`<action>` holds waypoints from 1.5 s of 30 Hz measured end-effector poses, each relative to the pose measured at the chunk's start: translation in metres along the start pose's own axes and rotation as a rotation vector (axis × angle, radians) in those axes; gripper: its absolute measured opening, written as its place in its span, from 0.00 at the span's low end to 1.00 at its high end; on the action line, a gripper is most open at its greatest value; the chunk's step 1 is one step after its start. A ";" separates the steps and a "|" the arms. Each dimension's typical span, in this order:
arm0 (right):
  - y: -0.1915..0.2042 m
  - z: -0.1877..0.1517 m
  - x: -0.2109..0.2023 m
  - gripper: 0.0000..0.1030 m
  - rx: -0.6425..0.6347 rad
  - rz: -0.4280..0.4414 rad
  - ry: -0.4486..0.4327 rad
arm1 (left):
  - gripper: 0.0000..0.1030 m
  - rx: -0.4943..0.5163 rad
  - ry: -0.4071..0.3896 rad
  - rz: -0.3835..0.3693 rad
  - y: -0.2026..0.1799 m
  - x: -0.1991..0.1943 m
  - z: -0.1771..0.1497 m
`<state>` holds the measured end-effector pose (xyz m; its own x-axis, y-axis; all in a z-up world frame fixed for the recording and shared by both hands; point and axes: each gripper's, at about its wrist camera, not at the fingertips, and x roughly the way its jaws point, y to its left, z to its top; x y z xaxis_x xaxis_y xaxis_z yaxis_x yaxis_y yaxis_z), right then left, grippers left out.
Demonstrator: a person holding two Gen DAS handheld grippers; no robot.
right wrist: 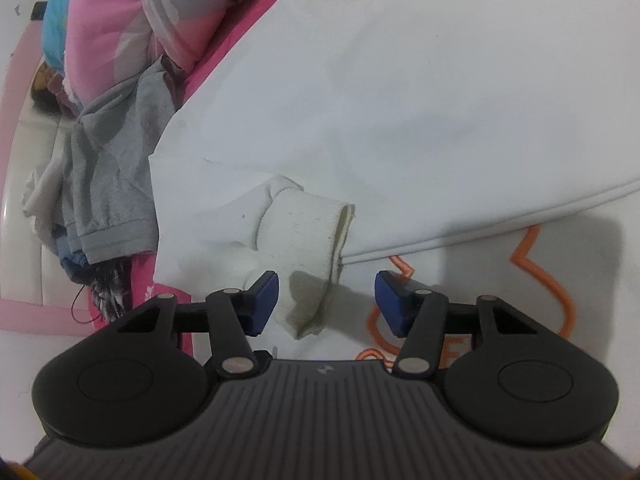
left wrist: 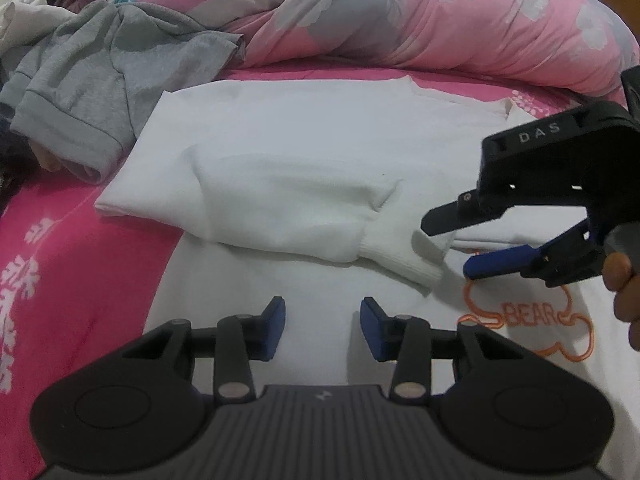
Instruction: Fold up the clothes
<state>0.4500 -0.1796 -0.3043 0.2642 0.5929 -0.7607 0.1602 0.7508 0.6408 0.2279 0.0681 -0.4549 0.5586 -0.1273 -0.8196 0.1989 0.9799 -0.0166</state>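
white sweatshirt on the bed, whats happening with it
A person is folding a white sweatshirt spread on a pink bed sheet, using a handheld claw in each hand. One sleeve is already folded across the body, its ribbed cuff lying near the orange bear print. The right claw is open with the cuff's edge between its fingers, not yet pinched. The left claw hovers open over plain white fabric. A grey garment and a pink quilt lie behind.

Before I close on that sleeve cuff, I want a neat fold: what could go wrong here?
1. The ribbed cuff lies only partly between the right tool's open pads, so it may catch just the corner and slip.
2. The cuff rests on the white sweatshirt; a deep pinch could drag the layer beneath too.
3. The grey garment overlaps the sweatshirt's edge and may snag.
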 end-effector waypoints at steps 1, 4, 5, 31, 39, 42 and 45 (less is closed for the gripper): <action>0.001 0.000 0.002 0.51 0.003 -0.004 -0.004 | 0.41 0.005 0.002 -0.005 0.002 0.001 0.000; 0.004 0.000 0.007 0.48 -0.006 -0.016 -0.015 | 0.41 0.020 0.001 -0.013 0.008 0.004 -0.001; 0.007 -0.001 0.009 0.46 -0.020 -0.025 -0.019 | 0.41 0.024 0.000 -0.014 0.010 0.006 -0.001; 0.042 0.017 -0.126 0.02 -0.344 -0.198 -0.400 | 0.41 -0.018 -0.036 0.128 0.025 0.028 0.022; 0.020 0.026 -0.164 0.02 -0.361 -0.261 -0.500 | 0.41 0.016 -0.036 0.194 0.018 0.032 0.026; 0.014 0.028 -0.177 0.02 -0.375 -0.285 -0.526 | 0.41 0.030 -0.033 0.215 0.016 0.035 0.028; 0.004 0.032 -0.184 0.02 -0.379 -0.307 -0.536 | 0.41 0.048 -0.031 0.230 0.014 0.038 0.029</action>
<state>0.4320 -0.2947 -0.1579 0.7061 0.1875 -0.6828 -0.0132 0.9676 0.2521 0.2747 0.0722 -0.4698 0.6181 0.0930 -0.7806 0.1015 0.9752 0.1966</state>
